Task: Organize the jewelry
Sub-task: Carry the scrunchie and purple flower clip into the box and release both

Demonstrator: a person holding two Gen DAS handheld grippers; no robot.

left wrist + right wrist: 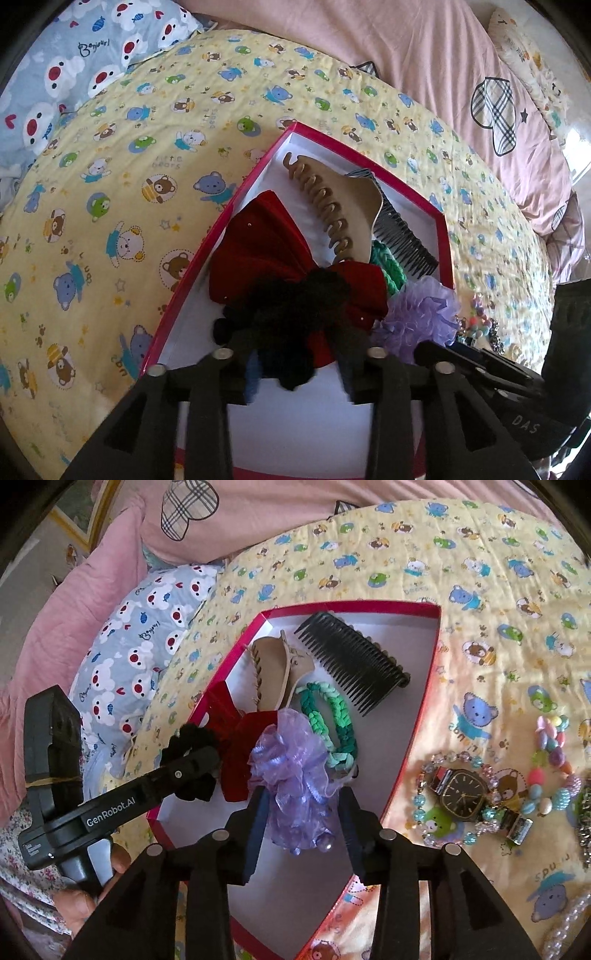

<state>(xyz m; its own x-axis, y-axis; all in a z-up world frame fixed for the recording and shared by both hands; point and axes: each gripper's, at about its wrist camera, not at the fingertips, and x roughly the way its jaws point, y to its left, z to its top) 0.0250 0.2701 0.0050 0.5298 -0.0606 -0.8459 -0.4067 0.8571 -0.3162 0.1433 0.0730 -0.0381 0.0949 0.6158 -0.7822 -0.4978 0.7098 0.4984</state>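
A red-rimmed white box (441, 236) (436, 642) lies on a yellow bear-print quilt. In it are a red velvet bow (266, 247) (236, 760), a beige claw clip (343, 199) (273, 664), a black comb (402, 240) (351, 657) and a green braided band (388, 266) (332, 716). My left gripper (299, 365) holds a black scrunchie (295, 314) (192, 753) over the box. My right gripper (301, 819) holds a purple organza scrunchie (295, 775) (417, 317) just above the box floor.
On the quilt (480, 590) right of the box lie a black-faced watch (461, 794), a clear bead bracelet (428, 775) and a pastel bead bracelet (554, 738). Pink bedding (406, 55) and a blue bear pillow (55, 74) lie behind.
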